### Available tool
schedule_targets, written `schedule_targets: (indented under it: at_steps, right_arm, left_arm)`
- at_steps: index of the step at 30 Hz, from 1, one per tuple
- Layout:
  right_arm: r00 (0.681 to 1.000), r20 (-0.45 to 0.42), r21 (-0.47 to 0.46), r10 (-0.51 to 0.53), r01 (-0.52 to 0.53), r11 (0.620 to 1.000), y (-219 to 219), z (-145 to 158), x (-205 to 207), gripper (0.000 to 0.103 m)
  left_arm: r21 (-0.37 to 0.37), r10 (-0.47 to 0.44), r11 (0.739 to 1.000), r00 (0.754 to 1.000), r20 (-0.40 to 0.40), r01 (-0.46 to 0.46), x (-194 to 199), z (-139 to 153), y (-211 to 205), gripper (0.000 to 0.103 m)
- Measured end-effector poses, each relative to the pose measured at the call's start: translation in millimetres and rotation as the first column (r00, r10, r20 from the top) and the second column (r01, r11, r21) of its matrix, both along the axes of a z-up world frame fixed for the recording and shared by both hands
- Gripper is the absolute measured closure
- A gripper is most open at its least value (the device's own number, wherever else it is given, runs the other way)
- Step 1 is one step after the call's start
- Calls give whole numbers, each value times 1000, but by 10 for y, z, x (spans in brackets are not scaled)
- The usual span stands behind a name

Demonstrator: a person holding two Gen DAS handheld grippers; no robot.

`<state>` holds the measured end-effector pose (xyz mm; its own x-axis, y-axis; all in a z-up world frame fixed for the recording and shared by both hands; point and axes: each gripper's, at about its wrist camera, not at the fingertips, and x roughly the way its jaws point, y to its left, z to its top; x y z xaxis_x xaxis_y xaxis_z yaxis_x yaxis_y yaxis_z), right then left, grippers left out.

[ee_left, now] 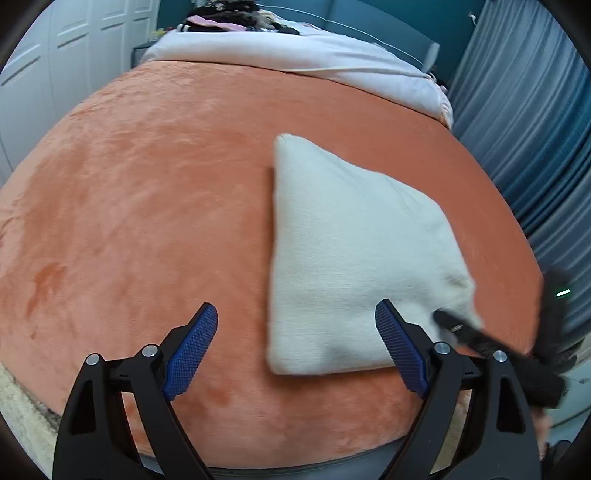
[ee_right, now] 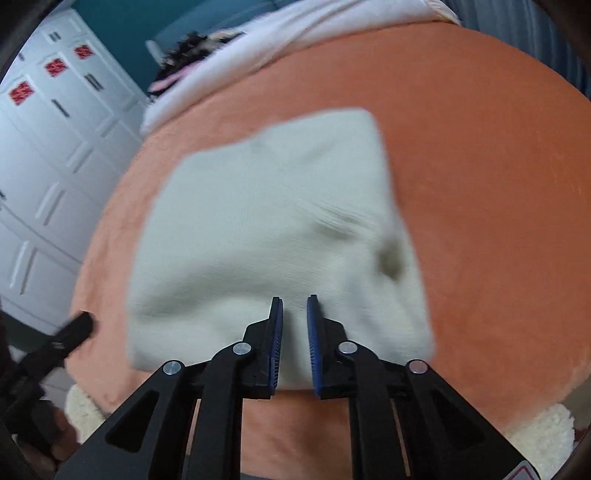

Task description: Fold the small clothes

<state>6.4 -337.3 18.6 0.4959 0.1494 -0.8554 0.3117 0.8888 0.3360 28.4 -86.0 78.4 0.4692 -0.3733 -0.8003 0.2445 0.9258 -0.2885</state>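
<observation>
Fingers point(ee_left: 400, 350) of my left hand-held gripper point(ee_left: 297, 350) stand spread wide with nothing between them, the right one overlapping the near edge of the folded cream cloth point(ee_left: 354, 258). My right hand-held gripper point(ee_right: 295, 347) is over that cloth's near edge; its blue ribbed pads point(ee_right: 277, 343) show a narrow gap in the blurred picture, and I read it as closed, though whether it pinches the fabric I cannot tell. The cloth is soft, roughly four-cornered, with one rumpled corner, lying on the bed's orange plush blanket point(ee_left: 147, 192). Open blanket stretches wide to its left and beyond. A white duvet point(ee_left: 295, 59) bunches at the bed's far end, dark clothes point(ee_left: 229, 16) piled on it. Blue curtains point(ee_left: 535, 129) hang close along the bed's right edge; white cupboard doors point(ee_right: 44, 166) stand to its left.
</observation>
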Motion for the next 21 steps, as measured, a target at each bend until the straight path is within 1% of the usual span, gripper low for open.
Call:
schedule_targets:
  at_steps: [1,2,3,5,6,7,9,10,11,12,14,15,17,18,19,21]
  right_arm:
    - [1000,-4,52,6,-6,999,-77,-138,-30,103]
    - [1000,11,95,-13,12,995,-136,-113,-71,103]
    - [999,17,108,-39,37,993,-170,-3,-97,103]
    - [994,88,65,-72,66,996,-213,240,-173,97]
    - [992,99,45,-75,70,997,-228,281,-175,97]
    - [995,73,39,-70,67,997,-268,230,-148,102]
    - [999,-17,47,-47,48,998,-329,-89,-81,103]
    - [999,-7,64,-42,42,997,-375,-178,-108,103]
    - [999,1,78,-46,46,996,-388,-120,-108,103]
    - [999,3,79,-52,52,996,-380,-16,-93,103]
    - [995,68,69,-71,67,995,-405,237,-138,103]
    - [993,92,62,-69,64,996,-416,352,-126,100]
    - [992,116,25,-59,56,998,-409,476,6,91]
    - [992,109,6,-59,59,998,-411,458,108,89]
    - [995,83,-7,-64,65,998,-414,369,223,87]
    - [998,26,4,-62,62,998,-458,134,333,89]
  left_arm:
    - [7,-20,1000,1000,-2,20,-19,-6,-88,18]
    - [20,-37,999,999,0,37,-39,-2,-167,18]
    - [32,-50,998,999,9,49,-58,4,-227,18]
    - [59,-60,997,998,26,59,-68,8,-319,18]
    - [74,-58,996,998,28,55,-54,-14,-353,18]
    - [92,-50,995,999,22,48,-29,-60,-373,18]
    - [137,-33,990,999,-21,36,44,-221,-417,18]
    - [169,-27,985,998,-59,37,89,-336,-431,18]
    - [182,-23,982,996,-90,39,118,-405,-432,18]
    - [174,-15,984,994,-110,34,137,-442,-400,17]
    - [133,2,991,994,-110,13,114,-409,-330,18]
    - [134,1,991,995,-101,12,102,-393,-327,18]
    - [151,-15,988,996,-87,29,73,-382,-370,18]
    - [158,-24,987,996,-84,38,62,-380,-400,18]
    - [164,-29,986,996,-81,42,46,-377,-418,18]
    - [165,-33,985,996,-83,46,55,-381,-443,18]
